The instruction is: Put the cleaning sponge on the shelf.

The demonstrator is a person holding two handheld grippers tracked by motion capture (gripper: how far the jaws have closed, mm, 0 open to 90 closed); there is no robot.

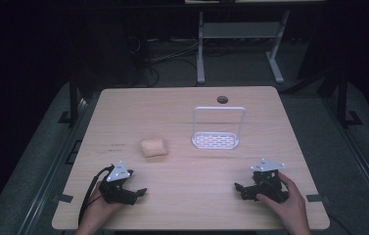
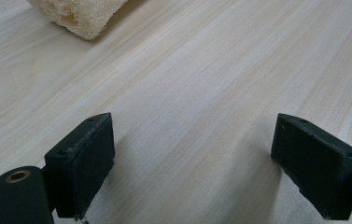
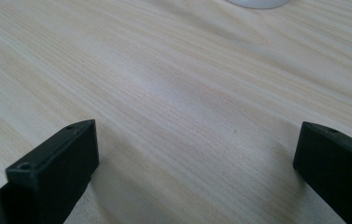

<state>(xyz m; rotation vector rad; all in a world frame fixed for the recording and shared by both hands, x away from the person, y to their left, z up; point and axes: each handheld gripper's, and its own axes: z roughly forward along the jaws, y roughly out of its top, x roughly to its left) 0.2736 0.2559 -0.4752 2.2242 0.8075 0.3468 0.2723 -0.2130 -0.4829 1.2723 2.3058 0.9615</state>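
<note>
- The left gripper (image 1: 135, 193) rests low near the table's (image 1: 182, 205) front edge, jaws spread wide with bare wood between them, holding nothing.
- The right gripper (image 1: 241, 188) sits near the front right, jaws likewise spread wide and empty.
- A white rack (image 1: 217, 129) with a slotted base and upright frame stands past mid-table, nothing in it.
- A sponge (image 1: 153, 147) lies left of the rack, apart from it, ahead of the left gripper.
- Open wood lies between the grippers.

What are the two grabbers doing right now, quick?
Left gripper: open, holding nothing, near the sponge.
Right gripper: open, holding nothing, over bare table.
</note>
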